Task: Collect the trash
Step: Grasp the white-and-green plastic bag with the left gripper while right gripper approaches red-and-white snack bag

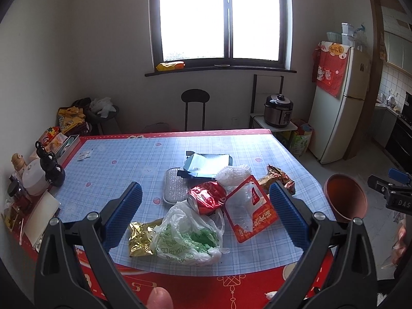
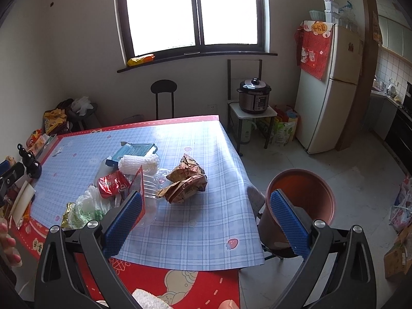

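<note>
The left hand-held gripper (image 1: 204, 216) hangs above the near edge of the worktop (image 1: 123, 159) with its blue pads spread wide and nothing between them. The right hand-held gripper (image 2: 206, 222) is likewise wide open and empty, poised over the worktop's near right corner.

The trash lies in a loose heap near the middle of the worktop. Nearest the left gripper are a crumpled white-and-green plastic bag (image 1: 190, 234) and a gold foil wrapper (image 1: 141, 239) touching its left side. Just beyond sit a crushed red can (image 1: 206, 197), a red pouch with a clear window (image 1: 251, 208), white foam netting (image 1: 233, 173), a torn dark carton (image 1: 208, 163) and a silvery tray (image 1: 173, 188). A crumpled brown snack wrapper (image 2: 186, 180) lies slightly apart on the right. A clear plastic container (image 2: 150, 200) is partly hidden behind the right gripper's left finger.

A terracotta-coloured bin (image 2: 301, 200) stands on the floor just off the worktop's right edge; the right gripper's right finger covers part of its rim. Jars, black figurines (image 1: 50, 163) and packets crowd the worktop's left edge, cut off by the frame. Behind are a black stool (image 1: 195, 108), a pressure cooker (image 1: 279, 110) on a small stand, and a fridge (image 1: 340, 108). The window is blown out to white. Fingertips show at the lower frame edges.
</note>
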{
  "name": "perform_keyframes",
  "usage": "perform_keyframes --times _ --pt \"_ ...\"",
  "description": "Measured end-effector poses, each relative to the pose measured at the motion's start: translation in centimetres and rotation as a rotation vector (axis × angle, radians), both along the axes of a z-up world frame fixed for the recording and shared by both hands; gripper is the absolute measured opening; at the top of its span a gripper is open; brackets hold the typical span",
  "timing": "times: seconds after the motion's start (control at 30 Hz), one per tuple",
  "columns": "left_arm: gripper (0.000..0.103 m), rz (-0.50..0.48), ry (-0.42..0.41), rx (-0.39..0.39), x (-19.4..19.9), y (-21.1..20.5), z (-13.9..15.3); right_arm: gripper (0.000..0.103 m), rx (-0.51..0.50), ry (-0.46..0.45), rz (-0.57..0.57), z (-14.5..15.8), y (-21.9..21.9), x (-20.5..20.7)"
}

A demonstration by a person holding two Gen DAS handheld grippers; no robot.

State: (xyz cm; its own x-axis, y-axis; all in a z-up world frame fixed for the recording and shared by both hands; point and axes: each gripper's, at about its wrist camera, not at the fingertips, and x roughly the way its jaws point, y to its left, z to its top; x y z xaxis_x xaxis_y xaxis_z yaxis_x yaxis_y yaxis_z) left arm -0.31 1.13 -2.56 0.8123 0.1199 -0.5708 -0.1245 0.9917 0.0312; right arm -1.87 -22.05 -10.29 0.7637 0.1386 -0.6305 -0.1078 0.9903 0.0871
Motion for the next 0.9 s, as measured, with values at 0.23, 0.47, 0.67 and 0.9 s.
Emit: perform_keyframes --times 0.23,0.47,0.67,0.9 --pt "0.098 0.066 0.144 -0.077 -0.5 5.1 -5.3 0.098 0.025 0.055 0.035 -2.6 2.0 2.2" --pt "0.097 0.05 0.241 -0.212 1.5 10.1 -10.5 0.098 0.016 0.042 0.081 -2.8 6.5 3.7" --pt "0.097 0.019 0.358 -0.337 4.7 11.8 -16.0 0.098 0.002 0.1 0.076 -4.1 9.0 4.6" --pt "0.097 0.032 0.433 -0.4 9.0 13.0 -20.9 0.098 -0.032 0.154 0.06 -5.0 10.4 4.8"
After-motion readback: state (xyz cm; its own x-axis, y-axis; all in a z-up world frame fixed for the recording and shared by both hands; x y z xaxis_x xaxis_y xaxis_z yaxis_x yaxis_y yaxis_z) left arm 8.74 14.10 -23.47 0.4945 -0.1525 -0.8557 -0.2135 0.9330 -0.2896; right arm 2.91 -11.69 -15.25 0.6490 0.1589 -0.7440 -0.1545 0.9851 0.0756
